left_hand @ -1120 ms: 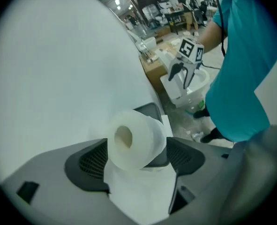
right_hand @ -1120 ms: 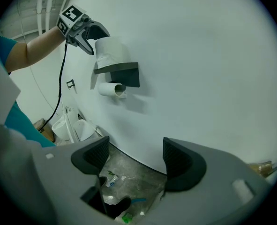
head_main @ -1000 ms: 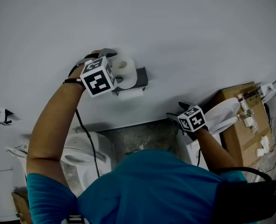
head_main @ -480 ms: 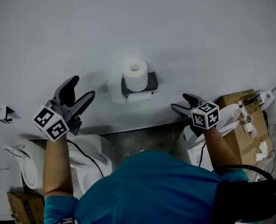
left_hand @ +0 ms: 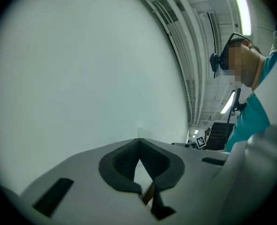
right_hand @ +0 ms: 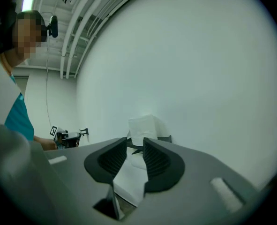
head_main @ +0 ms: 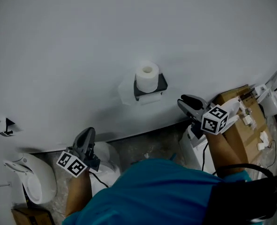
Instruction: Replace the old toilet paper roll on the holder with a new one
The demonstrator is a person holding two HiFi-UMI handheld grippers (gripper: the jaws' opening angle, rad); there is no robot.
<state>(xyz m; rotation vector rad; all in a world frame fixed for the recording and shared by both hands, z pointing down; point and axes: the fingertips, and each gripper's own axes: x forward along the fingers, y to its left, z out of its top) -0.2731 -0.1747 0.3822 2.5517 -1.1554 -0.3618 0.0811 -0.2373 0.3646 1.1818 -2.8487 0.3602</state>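
The left gripper (head_main: 87,134) is hanging clenched and empty, low and well left of the toilet paper roll (head_main: 147,77), which is standing on end on its holder (head_main: 162,84). The right gripper (head_main: 185,101), its jaws closing on nothing, is hovering near the roll's right. Only the right gripper view is showing the roll; the left gripper view is facing bare wall (left_hand: 82,78).

White toilet paper roll (head_main: 147,77) — upright atop dark wall-mounted holder (head_main: 162,85); core hole facing up.
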